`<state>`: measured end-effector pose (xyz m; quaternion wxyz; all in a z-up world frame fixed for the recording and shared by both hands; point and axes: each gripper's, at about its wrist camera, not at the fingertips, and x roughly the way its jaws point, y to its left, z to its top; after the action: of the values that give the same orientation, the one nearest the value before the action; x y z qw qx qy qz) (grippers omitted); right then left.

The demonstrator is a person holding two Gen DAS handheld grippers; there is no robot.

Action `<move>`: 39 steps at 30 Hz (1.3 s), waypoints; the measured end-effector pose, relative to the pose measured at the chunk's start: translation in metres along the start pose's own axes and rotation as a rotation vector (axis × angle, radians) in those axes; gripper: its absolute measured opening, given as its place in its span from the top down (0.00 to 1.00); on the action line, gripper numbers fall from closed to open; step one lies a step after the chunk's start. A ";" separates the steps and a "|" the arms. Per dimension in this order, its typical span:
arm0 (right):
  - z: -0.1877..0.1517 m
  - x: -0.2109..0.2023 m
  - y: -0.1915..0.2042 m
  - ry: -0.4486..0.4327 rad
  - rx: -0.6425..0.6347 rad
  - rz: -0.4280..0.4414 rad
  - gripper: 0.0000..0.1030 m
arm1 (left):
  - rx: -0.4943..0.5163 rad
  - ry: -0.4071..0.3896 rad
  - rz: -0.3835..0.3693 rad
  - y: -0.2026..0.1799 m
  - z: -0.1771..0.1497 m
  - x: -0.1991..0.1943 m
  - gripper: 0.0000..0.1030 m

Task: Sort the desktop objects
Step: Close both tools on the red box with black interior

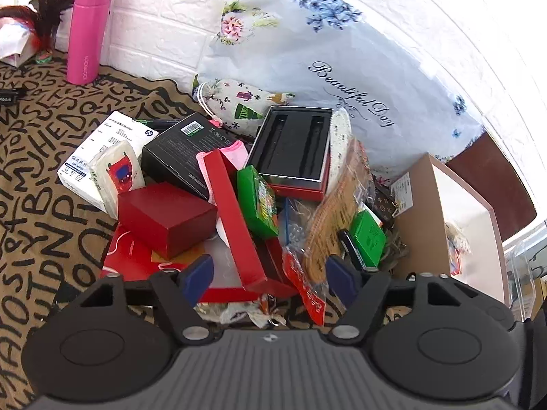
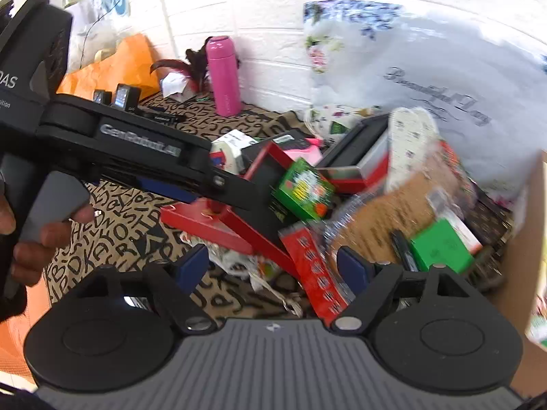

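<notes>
Centrally, long red box point(image 1: 239, 218) lay tilted in the heap on the lettered surface point(image 1: 37, 177), long axis running near-to-far | red cube box point(image 1: 164, 218), green carton point(image 1: 256, 201), open black tray point(image 1: 294, 147) crowded it | left gripper point(image 1: 270, 273) and right gripper point(image 2: 277, 266) part open, empty.

1. A bottle point(image 1: 89, 29) stands at the back left of the surface point(image 1: 44, 177), by the wall point(image 1: 164, 17).
2. A big bag point(image 1: 342, 54) leans on the wall behind the pile.
3. An open box point(image 1: 294, 150) lies on top of the pile.
4. A cardboard box point(image 1: 424, 225) stands right of the pile.
</notes>
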<state>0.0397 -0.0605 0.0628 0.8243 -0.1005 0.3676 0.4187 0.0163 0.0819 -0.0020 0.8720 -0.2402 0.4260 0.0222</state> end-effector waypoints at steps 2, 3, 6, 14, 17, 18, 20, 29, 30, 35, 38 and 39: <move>0.005 0.010 0.005 0.008 -0.020 0.012 0.24 | -0.011 0.012 0.002 0.006 0.004 0.006 0.32; 0.007 0.016 0.009 0.015 -0.035 0.019 0.27 | -0.019 0.019 0.006 0.009 0.006 0.009 0.34; 0.012 0.032 0.018 0.032 -0.076 0.028 0.32 | -0.036 0.037 0.018 0.017 0.013 0.020 0.35; 0.020 0.064 0.032 0.064 -0.141 0.019 0.48 | -0.037 0.086 0.015 0.028 0.020 0.040 0.45; 0.021 0.071 0.028 0.080 -0.127 0.007 0.61 | -0.038 0.117 -0.002 0.029 0.021 0.049 0.57; 0.020 0.073 0.026 0.085 -0.118 0.012 0.65 | -0.037 0.126 -0.012 0.028 0.022 0.052 0.63; 0.019 0.074 0.023 0.097 -0.110 0.037 0.68 | -0.029 0.135 -0.033 0.023 0.023 0.054 0.76; 0.019 0.034 0.007 0.020 -0.101 0.067 0.86 | 0.070 0.115 -0.061 -0.034 0.020 0.048 0.73; 0.016 0.028 0.002 0.014 -0.083 0.064 0.86 | 0.081 0.118 -0.066 -0.040 0.018 0.049 0.71; -0.005 0.004 -0.020 0.011 0.015 0.035 0.86 | 0.155 0.134 -0.073 -0.068 0.002 0.052 0.66; -0.017 -0.008 -0.027 0.012 0.064 0.024 0.86 | 0.175 0.145 -0.076 -0.080 -0.007 0.051 0.66; -0.020 -0.012 -0.028 0.012 0.071 0.020 0.86 | 0.176 0.150 -0.076 -0.082 -0.009 0.050 0.66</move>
<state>0.0460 -0.0953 0.0530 0.8208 -0.0698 0.3881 0.4132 0.0611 -0.0032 -0.0113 0.8555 -0.1799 0.4810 -0.0665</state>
